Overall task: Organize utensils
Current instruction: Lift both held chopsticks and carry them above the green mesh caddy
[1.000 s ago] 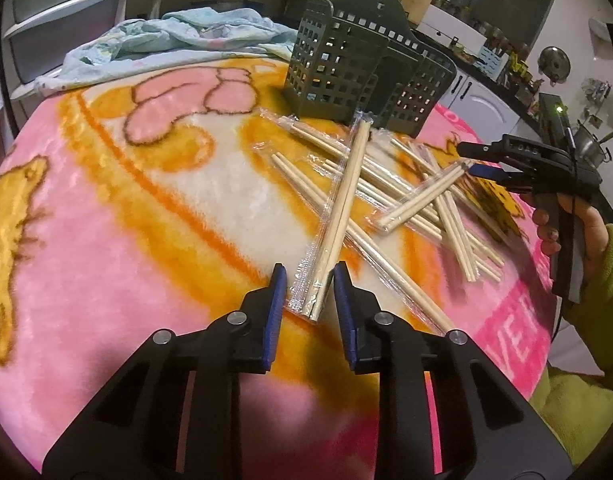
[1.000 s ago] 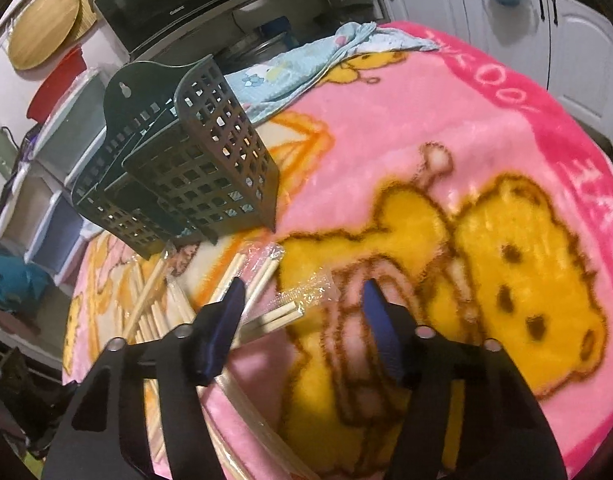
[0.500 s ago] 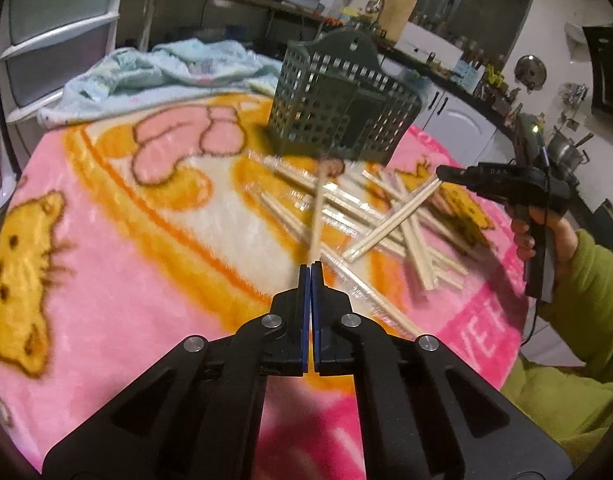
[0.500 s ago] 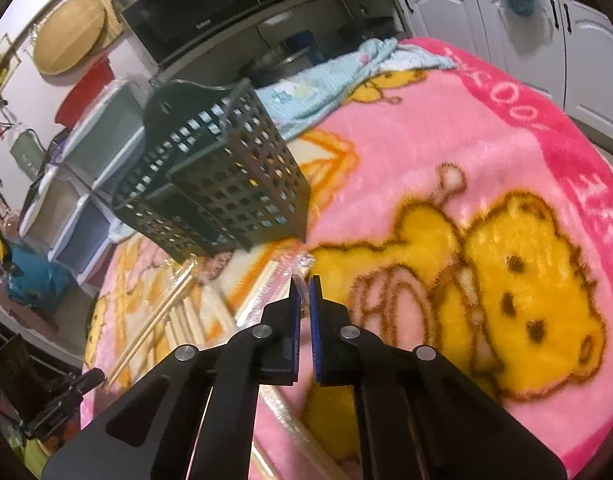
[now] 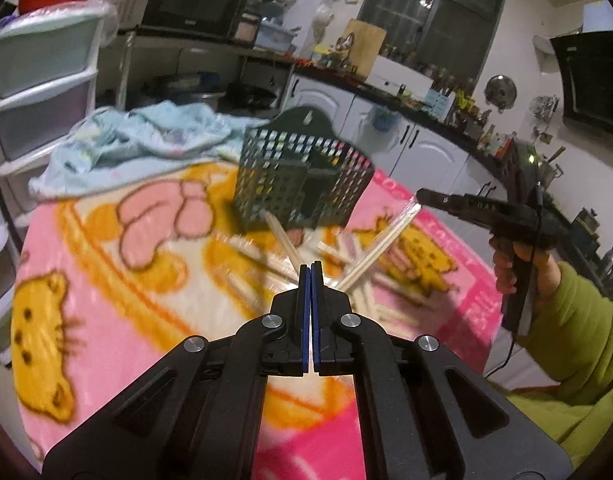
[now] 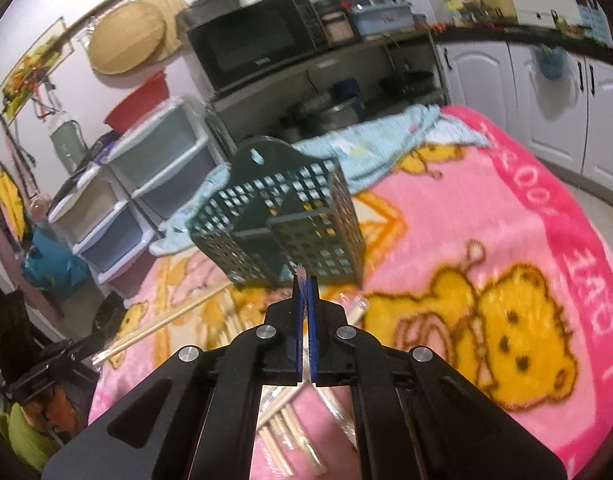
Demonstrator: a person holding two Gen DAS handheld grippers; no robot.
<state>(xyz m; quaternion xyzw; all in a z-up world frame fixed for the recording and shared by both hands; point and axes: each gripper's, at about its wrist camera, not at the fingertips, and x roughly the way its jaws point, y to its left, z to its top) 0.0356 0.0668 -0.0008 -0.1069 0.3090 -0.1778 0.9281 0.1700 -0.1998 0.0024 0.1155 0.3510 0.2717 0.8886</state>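
My left gripper (image 5: 310, 267) is shut on a wrapped pair of wooden chopsticks (image 5: 280, 236) that points up toward the dark green slotted utensil basket (image 5: 302, 184). My right gripper (image 5: 419, 196) is at the right, shut on the clear wrapper end of another pair (image 5: 380, 246), which hangs slanting down over the table. In the right wrist view the right gripper (image 6: 305, 280) pinches that wrapper (image 6: 301, 276) just in front of the basket (image 6: 282, 224). The left gripper (image 6: 91, 354) shows at lower left with its pair (image 6: 166, 320) raised. Several wrapped pairs (image 6: 290, 440) lie on the pink blanket (image 6: 486, 208).
A light blue cloth (image 5: 146, 140) is bunched at the table's far edge behind the basket. Plastic drawers (image 5: 42, 92) stand to the left, white cabinets (image 5: 426, 156) beyond. A person's hand and green sleeve (image 5: 578, 328) hold the right gripper.
Both grippers went from open to shut, each around a wrapped chopstick pair, and both have lifted off the table with their pairs. The views now tilt up toward the kitchen.
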